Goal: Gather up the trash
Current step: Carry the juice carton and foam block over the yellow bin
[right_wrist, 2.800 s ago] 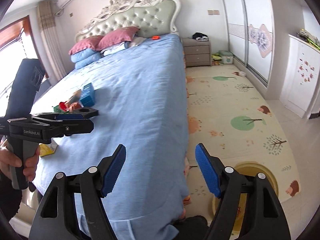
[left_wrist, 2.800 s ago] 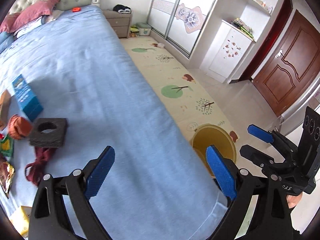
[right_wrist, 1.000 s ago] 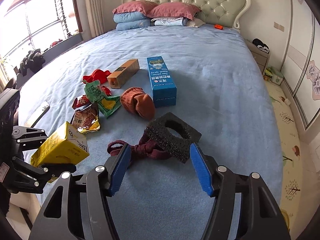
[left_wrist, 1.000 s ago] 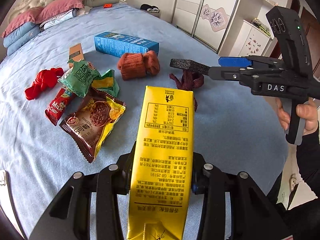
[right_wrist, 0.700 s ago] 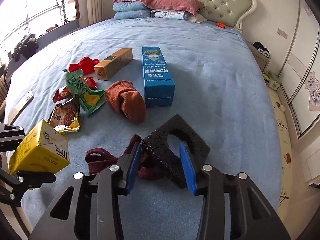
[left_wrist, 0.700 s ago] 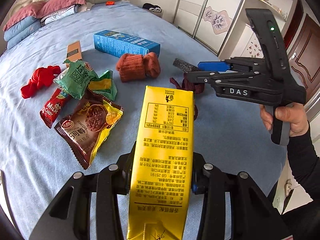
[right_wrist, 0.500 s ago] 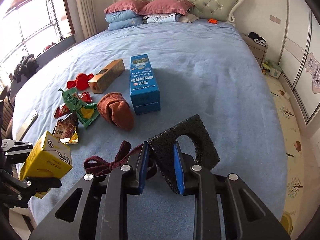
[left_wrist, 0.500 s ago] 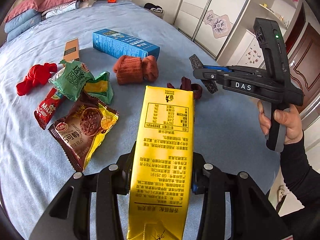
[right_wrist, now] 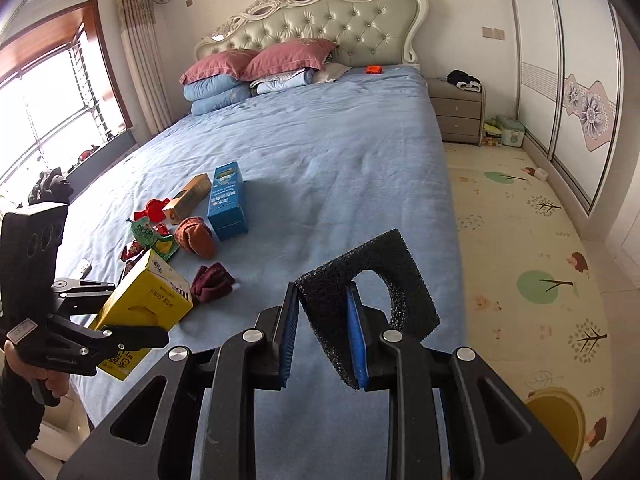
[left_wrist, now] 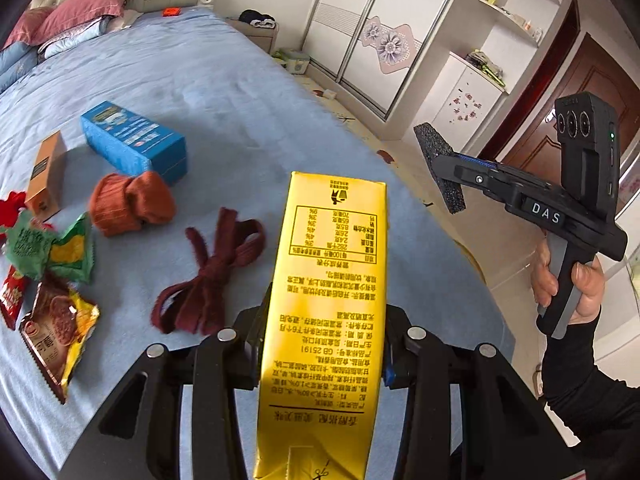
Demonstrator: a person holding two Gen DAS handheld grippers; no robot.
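From the left wrist camera, the left gripper [left_wrist: 320,364] has its fingers clamped on both sides of a tall yellow printed drink carton [left_wrist: 328,304], which is held clear above the blue bedspread [left_wrist: 224,92]. Off to the right, out past the bed's edge, the right gripper [left_wrist: 452,168] carries a black coarse foam block [left_wrist: 438,172] with its fingers closed on it. Left on the bed are a dark red knotted fabric strap [left_wrist: 208,280], a rust-orange rolled sock [left_wrist: 128,204], a blue rectangular cardboard box [left_wrist: 136,144], a slim brown cardboard box [left_wrist: 44,172], a green-and-yellow snack wrapper [left_wrist: 48,248], a brown-and-yellow foil snack bag [left_wrist: 56,332], a red candy wrapper [left_wrist: 10,292] and a red item at the left edge, too cropped to identify.

From the right wrist camera, the fingers pinch one side of the foam block, which has a round hole cut through it; the jaws have just been closing and the block now sits squeezed between the blue pads, lifted off the bed. The carton shows at lower left in the other gripper. A yellow round bin [right_wrist: 556,412] stands on the patterned floor mat [right_wrist: 520,240] at lower right.

By my reckoning two pieces are picked up and neither is binned yet, with the wrappers and boxes, at least, left to gather.
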